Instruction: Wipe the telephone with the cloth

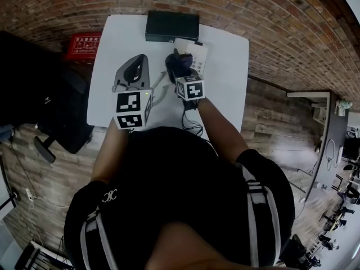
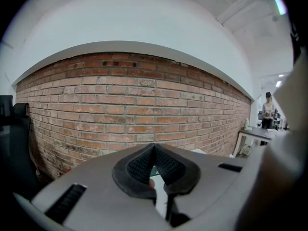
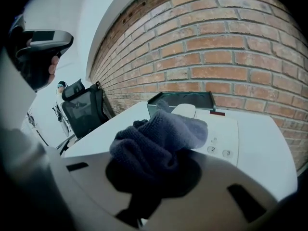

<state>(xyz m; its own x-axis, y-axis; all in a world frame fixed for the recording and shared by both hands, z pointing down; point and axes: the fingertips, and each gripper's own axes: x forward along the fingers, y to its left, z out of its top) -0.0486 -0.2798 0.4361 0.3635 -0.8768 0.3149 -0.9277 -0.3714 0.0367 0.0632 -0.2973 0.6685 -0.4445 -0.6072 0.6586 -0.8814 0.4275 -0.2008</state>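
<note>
Right tongs point(image 3: 153, 174) clench the cloth point(image 3: 159, 136) at the near-left edge of the telephone point(image 3: 221, 136), its long axis running far; left tongs point(image 2: 156, 170), closed empty, hang farther left.

An office: a swivel chair point(image 1: 59, 114) left of the white counter point(image 1: 230, 66), a telephone point(image 3: 219, 136) on it, a brick wall point(image 2: 134, 105) behind, desks point(image 1: 329, 122) to its right.

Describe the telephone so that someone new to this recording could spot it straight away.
Find the white table standing against the brick wall, then the black box at its far edge. The telephone lies just in front of that box, next to the bunched dark cloth held in the right gripper. It is the only flat white unit with small round numbered keys.
</note>
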